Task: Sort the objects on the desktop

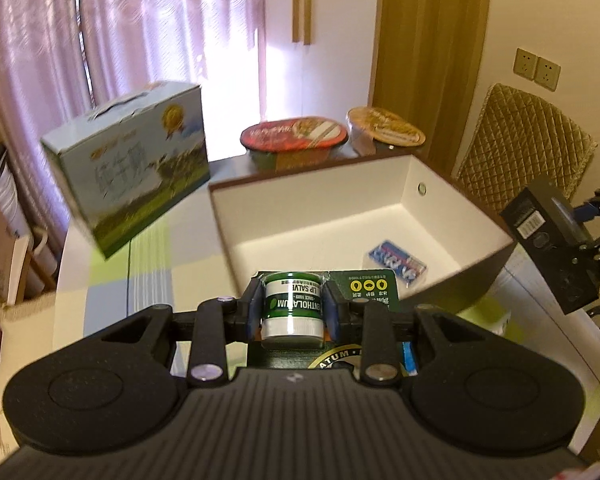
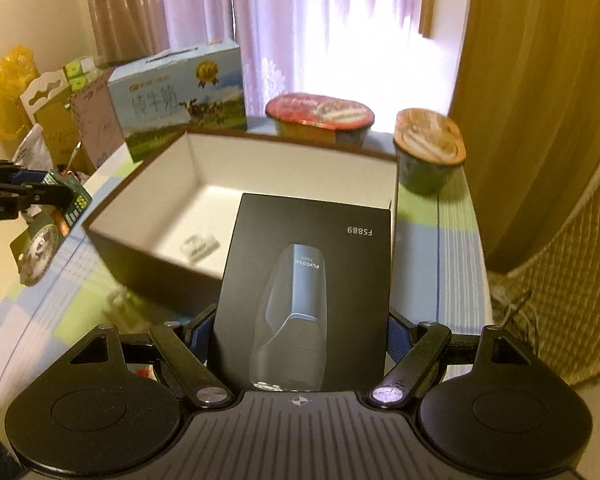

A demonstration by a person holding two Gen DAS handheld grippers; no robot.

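Left wrist view: the left gripper [image 1: 292, 310] is seen clamped on a lip salve pack [image 1: 294, 308], the blue pads pressed against both sides of the small round tin. The tin is white with a green band and white lettering, sealed in a blister on a dark green backing card that extends to the right and below the fingers. The pack is held above the tabletop [image 1: 100, 300], just short of the near wall of an open box [image 1: 432, 196], which is white inside and dark outside. A small blue and red packet [image 1: 396, 265] is seen lying on the box floor, near its right corner. At the far right of this view, the right gripper's load is seen as a black carton edge with a barcode label.

Right wrist view: the right gripper [image 2: 300, 336] is closed on a black shaver box [image 2: 312, 280], gripped at its near end by both sides. The shaver box is flat and matt black, printed with a grey shaver picture and the marking FS889. Its far end is held over the near right part of the open box. Beyond the open box, a blue milk carton [image 2: 180, 100] at the far left and two instant noodle bowls [image 2: 320, 118] at the far right are seen on the tabletop
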